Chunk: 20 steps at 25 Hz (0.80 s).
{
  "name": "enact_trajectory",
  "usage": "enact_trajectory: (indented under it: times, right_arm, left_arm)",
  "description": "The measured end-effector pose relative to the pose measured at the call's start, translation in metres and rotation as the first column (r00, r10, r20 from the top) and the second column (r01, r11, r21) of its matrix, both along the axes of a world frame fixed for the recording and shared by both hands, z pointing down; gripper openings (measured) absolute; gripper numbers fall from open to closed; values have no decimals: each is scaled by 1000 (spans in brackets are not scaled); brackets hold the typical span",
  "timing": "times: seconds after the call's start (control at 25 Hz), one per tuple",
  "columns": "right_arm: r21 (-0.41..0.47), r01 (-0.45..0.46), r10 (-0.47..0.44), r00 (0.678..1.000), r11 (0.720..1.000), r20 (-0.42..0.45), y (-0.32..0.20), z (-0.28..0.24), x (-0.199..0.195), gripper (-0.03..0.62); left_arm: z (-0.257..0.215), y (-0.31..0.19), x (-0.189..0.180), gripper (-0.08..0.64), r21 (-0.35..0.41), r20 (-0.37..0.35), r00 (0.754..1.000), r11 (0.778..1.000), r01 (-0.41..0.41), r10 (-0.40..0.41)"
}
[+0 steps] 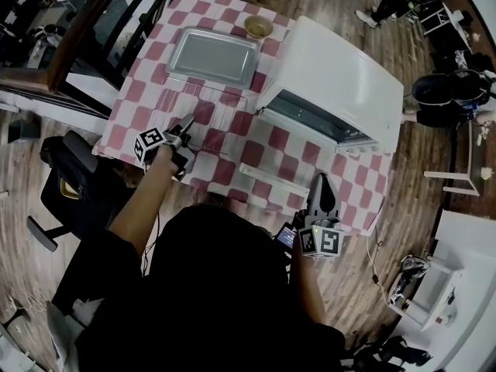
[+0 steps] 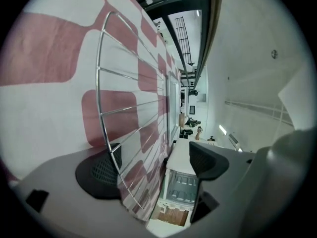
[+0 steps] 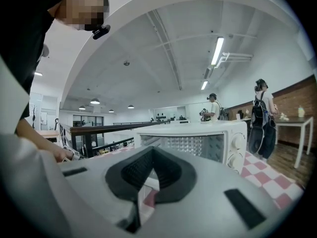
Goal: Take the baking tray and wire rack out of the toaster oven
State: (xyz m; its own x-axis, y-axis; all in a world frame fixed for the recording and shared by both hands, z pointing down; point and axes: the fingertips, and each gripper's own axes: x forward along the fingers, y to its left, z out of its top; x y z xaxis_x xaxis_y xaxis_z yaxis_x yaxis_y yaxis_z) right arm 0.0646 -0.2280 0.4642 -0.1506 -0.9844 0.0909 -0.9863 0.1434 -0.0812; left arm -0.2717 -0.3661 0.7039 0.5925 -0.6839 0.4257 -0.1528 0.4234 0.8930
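Note:
The grey baking tray (image 1: 211, 55) lies flat on the checked tablecloth at the far left. In front of it lies the wire rack (image 1: 215, 117), also on the cloth. My left gripper (image 1: 187, 125) is at the rack's near left corner. In the left gripper view its jaws (image 2: 153, 165) are open, with the rack's rim (image 2: 117, 168) running between them close to the left pad (image 2: 96, 171). The white toaster oven (image 1: 337, 80) stands at the right with its door (image 1: 267, 178) folded down. My right gripper (image 1: 322, 184) hovers before that door, shut and empty (image 3: 151, 157), facing the oven (image 3: 198, 143).
A small yellowish bowl (image 1: 258, 26) sits at the table's far edge beside the tray. A black office chair (image 1: 66, 180) stands left of the table. Other people stand in the room at the back right (image 3: 262, 115). The table's near edge (image 1: 232, 196) is right before me.

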Motion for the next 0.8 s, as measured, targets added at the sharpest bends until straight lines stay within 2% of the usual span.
enact_trajectory:
  times: [0.16, 0.4, 0.52, 0.6, 0.68, 0.76, 0.8]
  right_arm:
    - [6, 13, -13, 1000, 1000, 7, -2, -1, -3, 3]
    - [4, 36, -36, 999, 999, 8, 4, 2, -6, 3]
    - [2, 41, -41, 999, 999, 12, 13, 6, -1, 3]
    - [10, 55, -55, 998, 998, 10, 18, 3, 0, 3]
    - [13, 61, -61, 998, 998, -2, 24, 1, 4, 3]
    - [26, 65, -65, 998, 998, -5, 32, -3, 10, 3]
    - [36, 67, -67, 998, 997, -8, 36, -6, 14, 3]
  left_arm:
    - [-1, 12, -5, 419, -14, 20, 1000, 1000, -2, 2]
    - [-1, 36, -16, 419, -13, 12, 1000, 1000, 21, -21]
    - [-5, 50, -18, 419, 10, -7, 1000, 1000, 24, -24]
    - [-18, 56, -18, 417, 59, -30, 999, 998, 38, -36]
    - [-44, 57, -12, 416, 150, -70, 997, 988, 40, -30]
    - [-82, 57, 0, 416, 287, -114, 994, 957, 34, -1]
    - [-103, 58, 6, 413, 364, -129, 991, 931, 30, 19]
